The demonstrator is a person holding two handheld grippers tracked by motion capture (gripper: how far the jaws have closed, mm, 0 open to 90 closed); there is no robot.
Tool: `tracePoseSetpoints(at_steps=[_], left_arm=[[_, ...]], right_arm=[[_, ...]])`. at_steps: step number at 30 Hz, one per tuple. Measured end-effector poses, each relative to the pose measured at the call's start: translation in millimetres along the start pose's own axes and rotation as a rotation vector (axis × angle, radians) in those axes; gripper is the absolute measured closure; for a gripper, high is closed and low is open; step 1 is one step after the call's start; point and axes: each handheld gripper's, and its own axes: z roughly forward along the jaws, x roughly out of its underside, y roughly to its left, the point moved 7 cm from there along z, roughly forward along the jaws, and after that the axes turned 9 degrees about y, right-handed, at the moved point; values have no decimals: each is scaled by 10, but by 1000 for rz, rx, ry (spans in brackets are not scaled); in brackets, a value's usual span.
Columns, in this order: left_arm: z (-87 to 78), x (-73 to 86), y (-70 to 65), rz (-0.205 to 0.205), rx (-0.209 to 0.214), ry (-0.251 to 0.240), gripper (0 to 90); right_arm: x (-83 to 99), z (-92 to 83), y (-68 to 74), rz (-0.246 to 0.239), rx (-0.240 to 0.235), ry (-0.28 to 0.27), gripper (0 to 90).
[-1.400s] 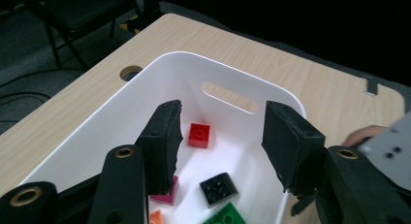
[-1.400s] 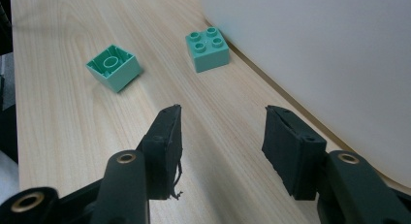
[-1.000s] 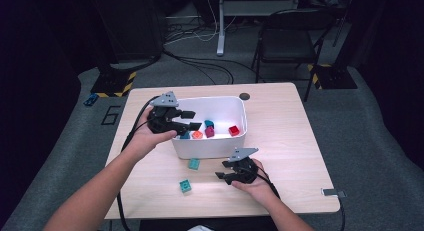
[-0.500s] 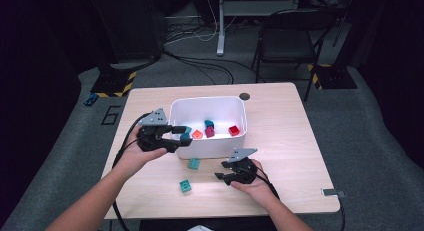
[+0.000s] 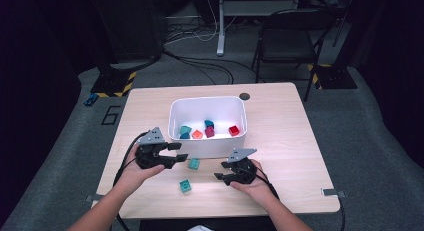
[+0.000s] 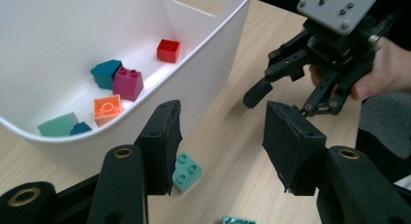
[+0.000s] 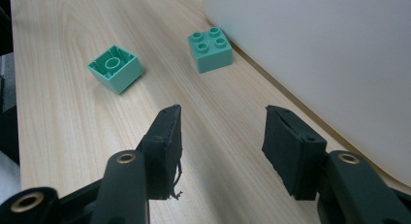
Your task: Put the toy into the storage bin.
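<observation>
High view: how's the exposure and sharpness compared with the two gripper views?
High view: soft overall, table well lit, surroundings nearly black, white bin not blown out. Left gripper view: bricks inside the bin crisp, no glare on its wall; left hand-held gripper slightly soft up close. Right gripper view: even light, teal bricks sharp, faint shadows.

Table (image 5: 280, 116) looks like pale wood-grain laminate, smooth with a soft satin sheen. The bin (image 5: 207, 145) is white plastic, smooth and slightly glossy inside. The 2 mint bricks (image 7: 211, 50) (image 7: 115, 67) beside it are hard moulded plastic, semi-matt. The left gripper (image 6: 220, 136) has matt black plastic arms, its pads (image 6: 286, 136) look like rough dark foam, frayed at the edges, with brass-coloured metal pivots.
</observation>
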Motion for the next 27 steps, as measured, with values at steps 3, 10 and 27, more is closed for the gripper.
tracePoseSetpoints(at_steps=[3, 10, 27], left_arm=[[69, 91, 1, -5, -14, 4, 477], [269, 295, -3, -27, -12, 49, 473], [691, 550, 59, -58, 0, 110, 443]], right_arm=[[-2, 4, -2, -5, 2, -2, 478], [-1, 0, -1, -6, 2, -1, 478], [-4, -5, -5, -9, 5, -3, 478]])
